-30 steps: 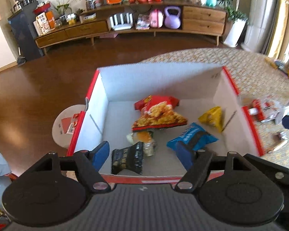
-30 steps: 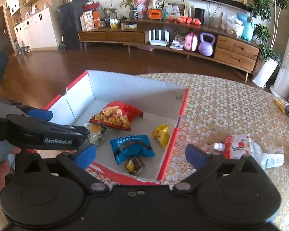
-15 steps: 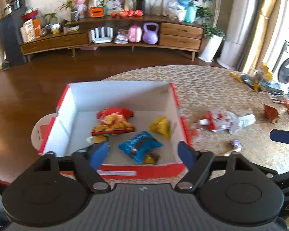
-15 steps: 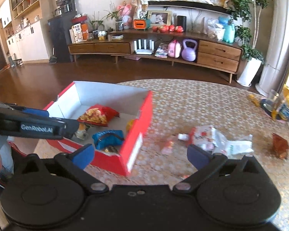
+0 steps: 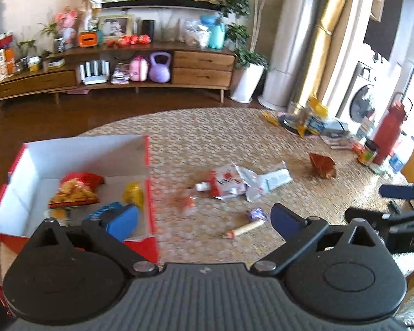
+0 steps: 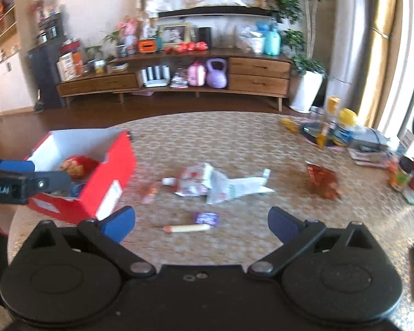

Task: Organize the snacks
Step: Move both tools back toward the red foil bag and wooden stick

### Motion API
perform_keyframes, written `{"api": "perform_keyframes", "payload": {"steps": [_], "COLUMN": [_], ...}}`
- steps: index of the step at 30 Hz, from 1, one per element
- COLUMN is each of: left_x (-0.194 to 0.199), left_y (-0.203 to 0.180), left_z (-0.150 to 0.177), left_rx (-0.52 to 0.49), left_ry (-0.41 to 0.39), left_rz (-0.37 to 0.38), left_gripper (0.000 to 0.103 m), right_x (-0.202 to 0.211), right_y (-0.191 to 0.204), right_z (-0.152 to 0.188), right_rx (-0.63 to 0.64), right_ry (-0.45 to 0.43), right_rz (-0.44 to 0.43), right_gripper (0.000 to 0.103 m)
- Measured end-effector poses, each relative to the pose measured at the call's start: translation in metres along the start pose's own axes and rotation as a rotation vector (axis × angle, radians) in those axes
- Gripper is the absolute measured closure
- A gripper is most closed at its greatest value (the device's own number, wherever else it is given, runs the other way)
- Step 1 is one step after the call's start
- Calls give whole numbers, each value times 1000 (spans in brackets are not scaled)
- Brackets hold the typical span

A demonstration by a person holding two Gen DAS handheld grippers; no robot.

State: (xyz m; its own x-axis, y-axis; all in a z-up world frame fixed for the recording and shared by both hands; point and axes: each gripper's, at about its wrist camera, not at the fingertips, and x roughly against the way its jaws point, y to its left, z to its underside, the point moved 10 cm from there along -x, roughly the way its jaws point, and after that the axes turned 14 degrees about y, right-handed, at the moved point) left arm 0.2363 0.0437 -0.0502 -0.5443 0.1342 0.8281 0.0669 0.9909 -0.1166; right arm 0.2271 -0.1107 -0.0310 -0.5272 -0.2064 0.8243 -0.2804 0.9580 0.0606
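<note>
While a second ago our left gripper (image 5: 204, 219) hung over the red box (image 5: 149, 171), its jaws have just been opening and now gape empty over the tabletop (image 5: 207, 138). Our right gripper (image 6: 201, 220) stands wide too, holding nothing, facing the sausage stick (image 6: 186, 228) near the front edge.

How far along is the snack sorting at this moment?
Done: several packets lie in the red box. In hand: nothing; the left tongs and right tongs are open and empty. Left: white pouch, sausage stick, purple candy, brown packet.

Snack packets (image 5: 245, 182) lie scattered beside the red box (image 5: 149, 182).
</note>
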Motion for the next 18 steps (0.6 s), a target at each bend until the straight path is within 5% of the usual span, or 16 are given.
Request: {"api": "perform_keyframes", "payload": {"steps": [14,18], "left_x": [-92,-113], "left_y": [-54,-57], "left_z": [-1,-1], "left_rx": [-84,-132], "left_ry": [111,95], "left_rz": [-12,-66], "left_gripper": [0,0], "right_x": [-24,-41], "right_y": [-134,-165], "right_z": [1,-3], "right_rx": [-114,-151], "right_ry": [29,40], "right_rz": [130,149], "right_gripper": [0,0]}}
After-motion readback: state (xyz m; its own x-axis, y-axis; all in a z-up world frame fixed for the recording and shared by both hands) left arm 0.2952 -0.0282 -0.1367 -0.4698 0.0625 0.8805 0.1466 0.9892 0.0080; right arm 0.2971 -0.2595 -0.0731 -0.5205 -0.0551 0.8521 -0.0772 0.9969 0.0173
